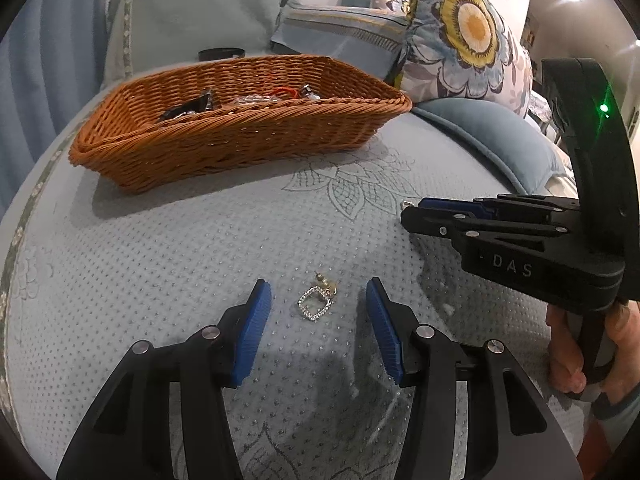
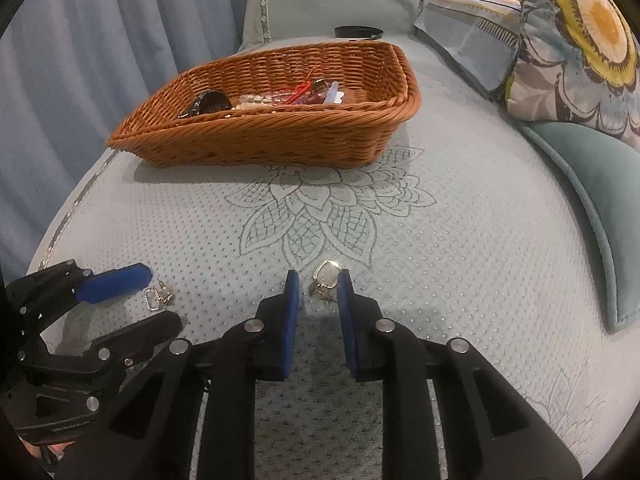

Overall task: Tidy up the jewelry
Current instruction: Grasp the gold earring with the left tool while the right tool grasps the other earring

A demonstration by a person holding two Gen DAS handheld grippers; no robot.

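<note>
A sparkly square-hoop earring (image 1: 317, 301) lies on the pale blue cushion, between the tips of my open left gripper (image 1: 319, 294); it also shows in the right wrist view (image 2: 158, 297). A second matching earring (image 2: 326, 278) lies between the blue pads of my right gripper (image 2: 318, 282), whose jaws stand narrowly apart around it, not closed on it. The right gripper (image 1: 416, 210) shows from the side in the left wrist view, with a bit of earring (image 1: 407, 205) at its tip. A brown wicker basket (image 1: 240, 132) (image 2: 280, 132) behind holds several jewelry pieces.
A floral pillow (image 1: 460, 36) (image 2: 580, 40) and a teal cushion (image 2: 592, 184) lie to the right. A black band (image 1: 221, 53) lies behind the basket. Blue curtains (image 2: 100, 60) hang at the left. A large flower pattern (image 2: 320, 208) marks the cushion's middle.
</note>
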